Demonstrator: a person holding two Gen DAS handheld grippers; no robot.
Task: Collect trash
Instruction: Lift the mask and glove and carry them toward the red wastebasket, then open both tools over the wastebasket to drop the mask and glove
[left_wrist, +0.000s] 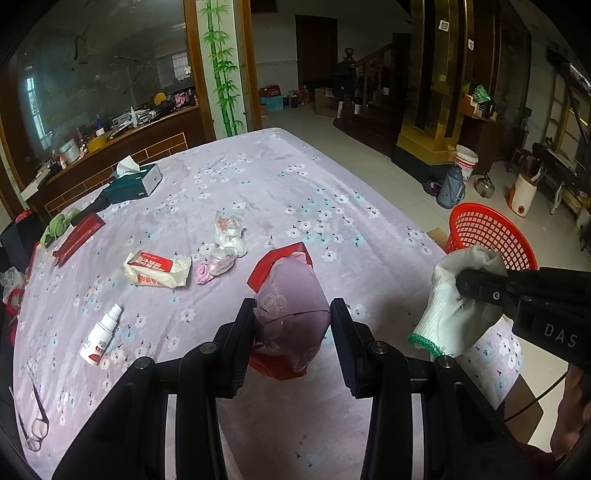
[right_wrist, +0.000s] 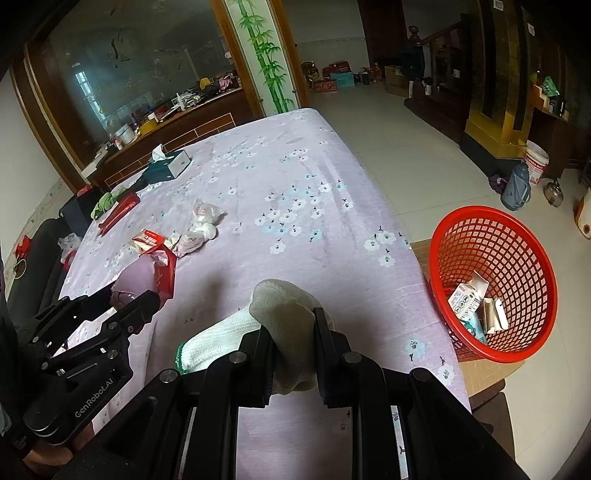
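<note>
Left gripper (left_wrist: 293, 325) jaws clamped on purple bag (left_wrist: 291, 314), frame centre – right gripper (right_wrist: 293, 345) jaws clamped on white glove (right_wrist: 284, 317); red basket (right_wrist: 517, 236) at right edge.

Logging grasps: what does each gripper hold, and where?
Left gripper clamps the purple bag across its middle; right gripper pinches the white glove near its fingers.

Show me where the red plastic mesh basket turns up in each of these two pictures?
Left wrist view: the red plastic mesh basket sits at the right edge, beyond the table, partly hidden behind the white knit glove.
Right wrist view: the basket is large at right, tilted, with cartons inside.
Shared landmark: the teal tissue box at the table's far left.
</note>
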